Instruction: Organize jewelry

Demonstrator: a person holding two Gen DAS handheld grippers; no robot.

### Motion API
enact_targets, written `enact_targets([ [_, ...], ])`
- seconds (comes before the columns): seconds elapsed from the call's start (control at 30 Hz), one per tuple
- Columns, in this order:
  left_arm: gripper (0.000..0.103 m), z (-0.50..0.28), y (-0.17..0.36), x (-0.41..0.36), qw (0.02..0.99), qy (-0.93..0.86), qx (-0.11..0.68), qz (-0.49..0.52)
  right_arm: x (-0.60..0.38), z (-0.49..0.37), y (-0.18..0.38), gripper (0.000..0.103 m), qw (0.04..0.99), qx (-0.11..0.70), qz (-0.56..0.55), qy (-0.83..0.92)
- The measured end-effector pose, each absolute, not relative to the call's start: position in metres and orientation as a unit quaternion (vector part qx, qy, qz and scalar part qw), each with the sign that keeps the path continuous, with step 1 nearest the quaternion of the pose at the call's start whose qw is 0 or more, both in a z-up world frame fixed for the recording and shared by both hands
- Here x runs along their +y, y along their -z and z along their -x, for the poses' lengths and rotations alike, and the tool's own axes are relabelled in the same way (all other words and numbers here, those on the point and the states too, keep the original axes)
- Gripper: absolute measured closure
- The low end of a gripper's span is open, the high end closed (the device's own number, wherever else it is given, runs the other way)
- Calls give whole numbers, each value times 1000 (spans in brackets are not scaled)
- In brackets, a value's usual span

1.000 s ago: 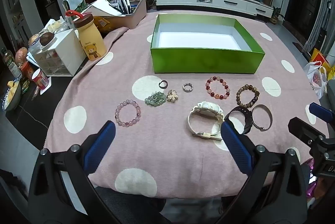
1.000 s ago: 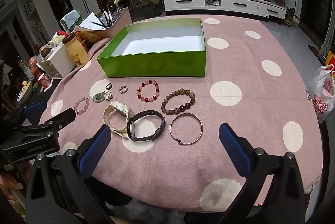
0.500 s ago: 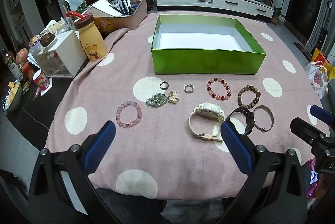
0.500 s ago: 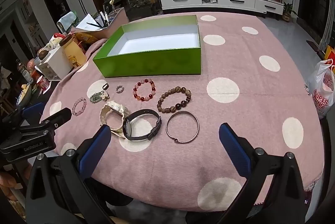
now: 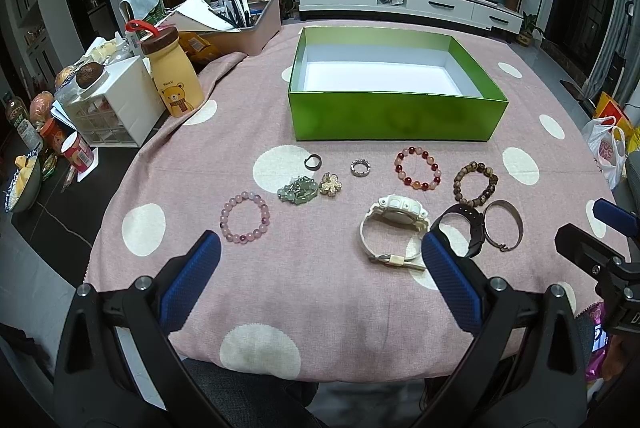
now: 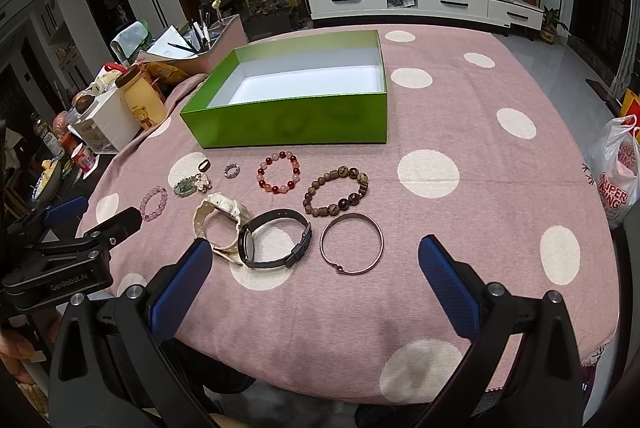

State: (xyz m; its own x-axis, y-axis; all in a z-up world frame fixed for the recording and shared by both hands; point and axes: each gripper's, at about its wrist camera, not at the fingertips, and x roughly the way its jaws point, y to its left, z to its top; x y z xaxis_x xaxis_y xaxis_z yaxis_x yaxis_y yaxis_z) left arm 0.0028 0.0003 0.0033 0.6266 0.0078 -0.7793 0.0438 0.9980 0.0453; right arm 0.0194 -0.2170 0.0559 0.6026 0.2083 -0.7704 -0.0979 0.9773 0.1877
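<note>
**Jewelry laid out before an open green box**

Jewelry is spread across the middle of both views on a pink tablecloth [image 5: 328, 288] with cream dots. A green box [image 5: 396, 118], open-topped and white inside, is seen in the upper centre of the left wrist view, with nothing visible in it.

Just below the box, a dark ring [image 5: 313, 162], a silver ring [image 5: 360, 168], a red bead bracelet [image 5: 418, 172] and a brown bead bracelet [image 5: 476, 184] are set in a row running from centre to right. Beneath them, a green charm [image 5: 298, 190] is found touching a gold flower brooch [image 5: 330, 183], and a pink bead bracelet [image 5: 245, 217] is placed to their lower left. A white watch [image 5: 394, 228], a black band [image 6: 274, 244] and a metal bangle [image 6: 352, 248] are lined up lowest, the watch and band overlapping.

The left gripper [image 5: 320, 264] is held at the bottom of its frame, its blue-padded fingers spread wide apart with nothing between them. The right gripper [image 6: 316, 266] is likewise held wide apart and unloaded, low in its own view.

A yellow bear bottle [image 5: 172, 72] and a white drawer unit [image 5: 116, 104] are seen at the upper left.
</note>
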Motion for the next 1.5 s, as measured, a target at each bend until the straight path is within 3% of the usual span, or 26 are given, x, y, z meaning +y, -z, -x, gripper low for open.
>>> enact_targets([
  [1.5,2,-1,4,-2,901,13,432,-27,-217,-20,-59,1,894,436,-60,-82],
])
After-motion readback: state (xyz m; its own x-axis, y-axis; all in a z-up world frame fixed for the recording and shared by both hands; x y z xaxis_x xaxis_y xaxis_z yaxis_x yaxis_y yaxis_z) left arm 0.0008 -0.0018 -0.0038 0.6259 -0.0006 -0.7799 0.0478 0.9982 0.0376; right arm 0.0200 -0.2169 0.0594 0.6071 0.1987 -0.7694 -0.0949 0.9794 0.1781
